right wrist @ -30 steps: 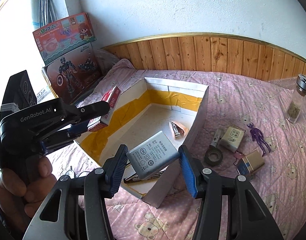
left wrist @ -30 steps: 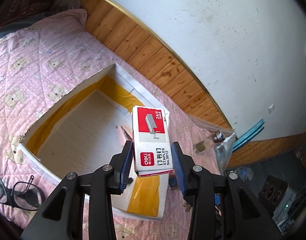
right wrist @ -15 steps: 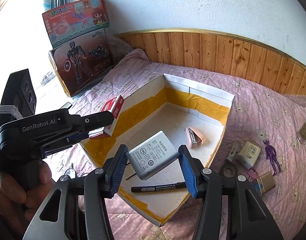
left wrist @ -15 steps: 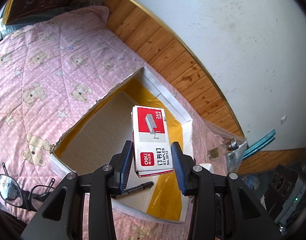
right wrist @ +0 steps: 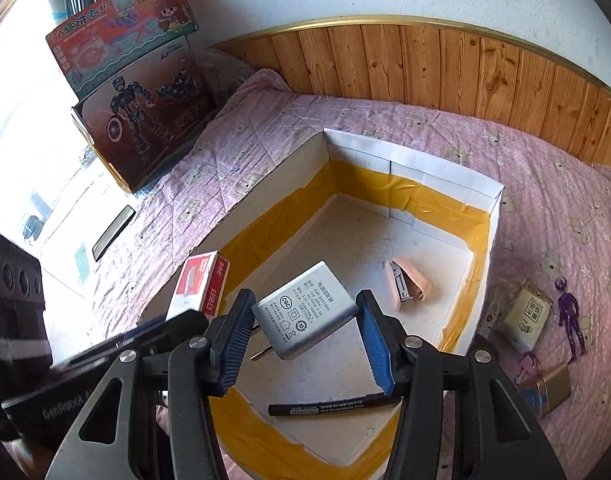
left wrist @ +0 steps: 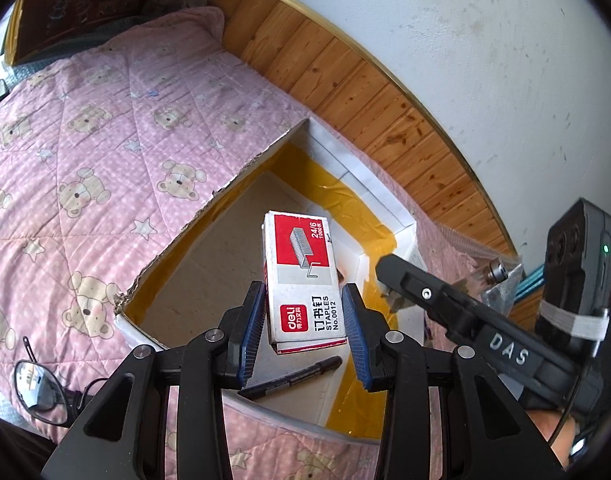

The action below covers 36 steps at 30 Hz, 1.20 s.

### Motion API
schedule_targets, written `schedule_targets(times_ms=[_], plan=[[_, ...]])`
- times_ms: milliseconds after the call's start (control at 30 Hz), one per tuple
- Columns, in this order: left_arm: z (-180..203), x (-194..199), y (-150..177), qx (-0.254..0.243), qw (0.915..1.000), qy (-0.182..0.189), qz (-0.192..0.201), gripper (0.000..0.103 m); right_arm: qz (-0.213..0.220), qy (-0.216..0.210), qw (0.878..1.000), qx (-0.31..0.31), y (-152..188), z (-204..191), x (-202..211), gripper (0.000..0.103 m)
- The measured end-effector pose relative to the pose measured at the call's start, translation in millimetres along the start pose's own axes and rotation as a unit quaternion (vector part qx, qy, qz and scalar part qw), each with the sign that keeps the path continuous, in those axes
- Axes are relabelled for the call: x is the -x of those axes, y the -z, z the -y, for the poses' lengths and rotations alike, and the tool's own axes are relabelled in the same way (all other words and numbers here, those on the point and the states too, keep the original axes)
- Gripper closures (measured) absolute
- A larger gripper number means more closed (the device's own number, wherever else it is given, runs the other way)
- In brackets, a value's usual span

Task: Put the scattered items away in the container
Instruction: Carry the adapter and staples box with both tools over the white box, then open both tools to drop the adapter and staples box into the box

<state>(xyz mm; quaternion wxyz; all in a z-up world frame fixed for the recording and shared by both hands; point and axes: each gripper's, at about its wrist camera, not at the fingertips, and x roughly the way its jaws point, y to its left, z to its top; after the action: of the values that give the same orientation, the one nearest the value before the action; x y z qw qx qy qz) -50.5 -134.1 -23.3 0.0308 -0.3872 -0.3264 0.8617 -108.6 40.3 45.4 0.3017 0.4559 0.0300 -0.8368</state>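
My left gripper (left wrist: 304, 330) is shut on a red and white staples box (left wrist: 303, 276), held above the open cardboard box (left wrist: 389, 216) with yellow tape inside. My right gripper (right wrist: 305, 336) is shut on a grey power adapter (right wrist: 303, 310), also over the cardboard box (right wrist: 449, 172). On the box floor lie a black marker (right wrist: 329, 405) and a pink stapler (right wrist: 405, 286). The staples box (right wrist: 203, 286) and the left gripper show at the left of the right wrist view. The right gripper's body (left wrist: 477, 328) enters the left wrist view from the right.
On the pink bear quilt (left wrist: 77, 152), right of the box, lie a small carton (right wrist: 531, 314), a purple figure (right wrist: 569, 320) and a gold and blue pack (right wrist: 547, 388). Glasses (left wrist: 37, 386) lie near the box's left corner. Toy boxes (right wrist: 133, 88) lean at the wall.
The right gripper has carried the adapter leftward to over the box's interior and now shows in the left wrist view. The left gripper with the staples box has shifted slightly over the box.
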Motion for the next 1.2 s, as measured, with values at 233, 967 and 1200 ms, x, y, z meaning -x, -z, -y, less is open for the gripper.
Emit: schedule_targets(times_ms=[233, 967, 1200], plan=[[-1, -17, 0, 0.001, 0.9995, -0.026, -0.017, 0.063, -0.043, -0.014, 0.999, -0.019, -32, 4, -36, 0.050], [36, -44, -1, -0.167, 0.9758, -0.141, -0.009, 0.062, -0.130, 0.023, 0.990, -0.044, -49, 33, -134, 0.050], [35, -49, -2, -0.164, 0.9750, -0.149, -0.015, 0.061, -0.144, 0.029, 0.988, -0.044, -49, 36, -141, 0.049]])
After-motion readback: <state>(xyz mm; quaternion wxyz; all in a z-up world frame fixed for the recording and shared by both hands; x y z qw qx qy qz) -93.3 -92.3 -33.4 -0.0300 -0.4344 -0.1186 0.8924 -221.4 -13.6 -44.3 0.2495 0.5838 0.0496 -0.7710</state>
